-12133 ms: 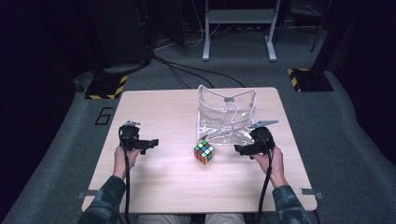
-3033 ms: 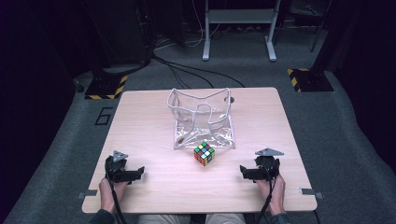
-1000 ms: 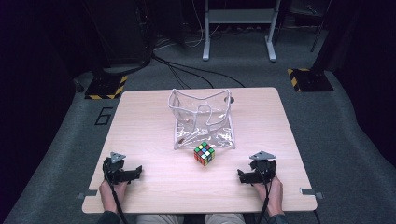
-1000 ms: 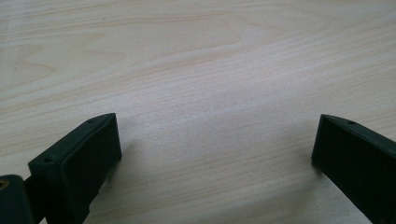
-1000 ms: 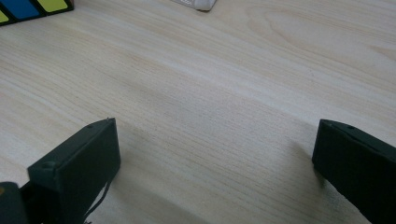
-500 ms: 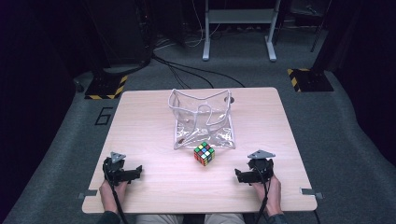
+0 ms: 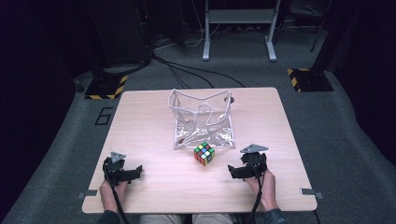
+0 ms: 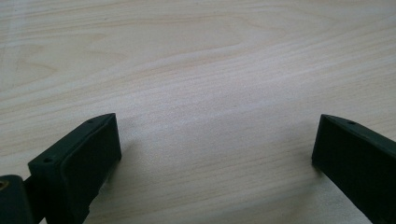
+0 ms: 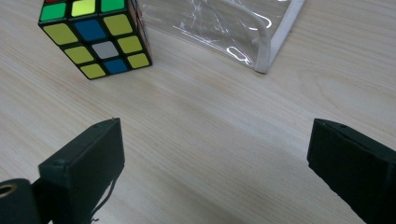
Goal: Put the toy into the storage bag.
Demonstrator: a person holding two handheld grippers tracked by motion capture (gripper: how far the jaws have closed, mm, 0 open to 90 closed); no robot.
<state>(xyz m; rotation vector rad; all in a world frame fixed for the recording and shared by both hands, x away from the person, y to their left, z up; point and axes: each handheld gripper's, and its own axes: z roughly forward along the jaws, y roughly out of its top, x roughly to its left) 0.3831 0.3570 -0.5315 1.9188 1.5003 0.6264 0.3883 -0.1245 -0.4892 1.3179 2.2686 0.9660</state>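
Resting near the front-left corner of the wooden table (image 7: 140, 116), the left gripper (image 7: 132, 172) is idling with its jaws spread wide over bare wood, as the left gripper view shows nothing between them. It is sitting well apart from the work, probably parked so the middle of the table is free for the other hand. Moving rightward, the Rubik's cube (image 7: 204, 153) is standing on the table just in front of the clear plastic pouch (image 7: 201, 119), touching or almost touching the pouch's near edge; the pouch is lying with its mouth propped open, which would suit dropping the cube inside. Further right, the right gripper (image 7: 232, 171) is hovering low, pointing toward the cube, its jaws also gaping wide and gripping nothing. In the right gripper view the cube (image 9: 95, 37) is lying ahead and off to the left of the jaws' gap, beyond the left jaw, with the pouch's white-trimmed corner (image 9: 266, 51) ahead toward the right, so the gripper would need to swing left and advance before closing.
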